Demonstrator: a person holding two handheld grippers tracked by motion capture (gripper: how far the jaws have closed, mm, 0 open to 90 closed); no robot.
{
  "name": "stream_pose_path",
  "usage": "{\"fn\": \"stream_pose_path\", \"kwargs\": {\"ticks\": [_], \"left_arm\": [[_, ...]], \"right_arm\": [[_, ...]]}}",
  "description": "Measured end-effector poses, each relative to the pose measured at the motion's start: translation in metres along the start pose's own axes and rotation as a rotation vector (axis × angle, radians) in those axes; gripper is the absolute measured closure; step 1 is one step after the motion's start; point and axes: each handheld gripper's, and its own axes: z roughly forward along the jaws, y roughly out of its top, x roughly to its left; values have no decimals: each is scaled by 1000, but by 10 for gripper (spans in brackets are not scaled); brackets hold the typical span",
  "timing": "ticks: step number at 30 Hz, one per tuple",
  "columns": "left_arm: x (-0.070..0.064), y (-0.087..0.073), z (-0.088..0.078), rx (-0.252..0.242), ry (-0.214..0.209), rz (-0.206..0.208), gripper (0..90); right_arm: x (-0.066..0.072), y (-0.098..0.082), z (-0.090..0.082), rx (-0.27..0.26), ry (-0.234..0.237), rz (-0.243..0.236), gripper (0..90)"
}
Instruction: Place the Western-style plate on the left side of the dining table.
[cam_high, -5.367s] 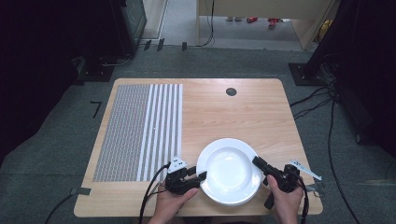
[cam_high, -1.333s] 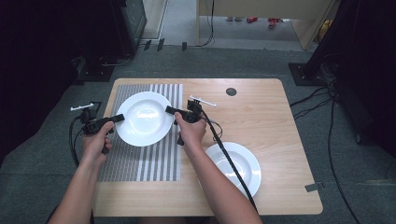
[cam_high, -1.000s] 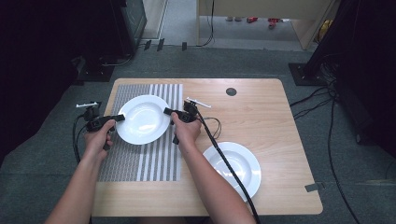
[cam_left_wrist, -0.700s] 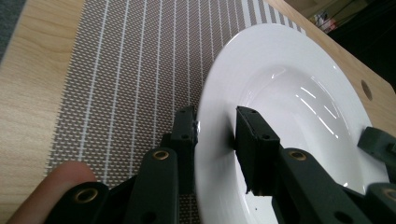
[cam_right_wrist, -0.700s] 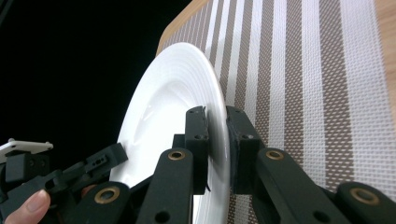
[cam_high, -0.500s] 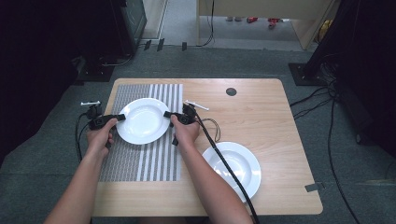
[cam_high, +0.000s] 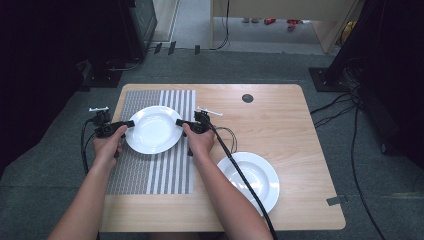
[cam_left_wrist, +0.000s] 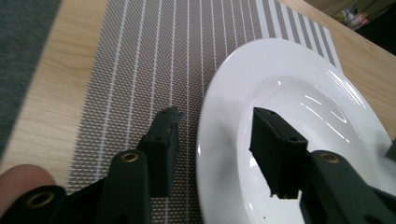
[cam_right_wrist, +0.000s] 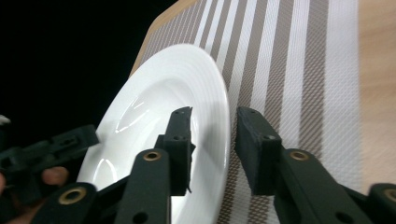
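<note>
High view: white plate (cam_high: 153, 129) rests on striped placemat (cam_high: 155, 170).
Left gripper (cam_high: 116, 128): jaws just parted, rim between, freeing it.
Right gripper (cam_high: 189, 125): same, opposite rim.

Bright overhead light on table (cam_high: 280, 125) — dark surroundings, glare streaks on plate (cam_left_wrist: 299, 93), close jaws slightly soft

Lab or studio setting: lone wooden bench (cam_high: 280, 130) on grey carpet (cam_high: 60, 165), loose cables (cam_high: 350, 100) trailing across floor, dark equipment stands (cam_high: 330, 75) at edges, black-curtained surroundings, striped mat (cam_high: 155, 170) laid as staged place setting.
</note>
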Motion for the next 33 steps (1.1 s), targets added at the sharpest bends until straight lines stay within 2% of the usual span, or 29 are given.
{"fn": "stream_pose_path", "kwargs": {"ticks": [1,5,7,9,12,14,15,17,20,22,24,27,29,33], "left_arm": [[0,1,-3,-3,6,-2,501],[-2,2,-14,-17,26,13,425],[-6,2,-20,-23,53,26,342],[-11,-1,-27,-22,86,51,277],[-18,-7,-36,-47,90,68,215],[-23,-11,-43,-65,88,85,196],[-25,-13,-46,-72,86,91,185],[-31,-18,-52,-94,80,103,173],[-39,-26,-61,-116,87,135,171],[-43,-33,-65,-123,86,140,171],[-46,-41,-69,-134,73,134,171],[-49,-52,-74,-154,72,129,171],[-51,-60,-77,-157,63,116,171],[-56,-75,-81,-163,77,122,172]], "right_arm": [[1,2,-3,-5,-5,-12,634],[4,11,-17,-53,-32,-49,602],[8,15,-25,-49,-31,-59,582],[12,19,-32,-47,-49,-87,552],[20,25,-44,-54,-51,-132,488],[24,28,-52,-61,-38,-165,435],[27,30,-57,-72,-44,-206,435],[29,32,-65,-66,-68,-256,414],[28,35,-82,-65,-72,-265,365],[25,37,-92,-77,-71,-272,338],[20,39,-107,-96,-57,-275,311],[15,38,-121,-74,-67,-318,297],[11,38,-131,-73,-61,-317,295],[5,37,-153,-69,-65,-332,291]]}}
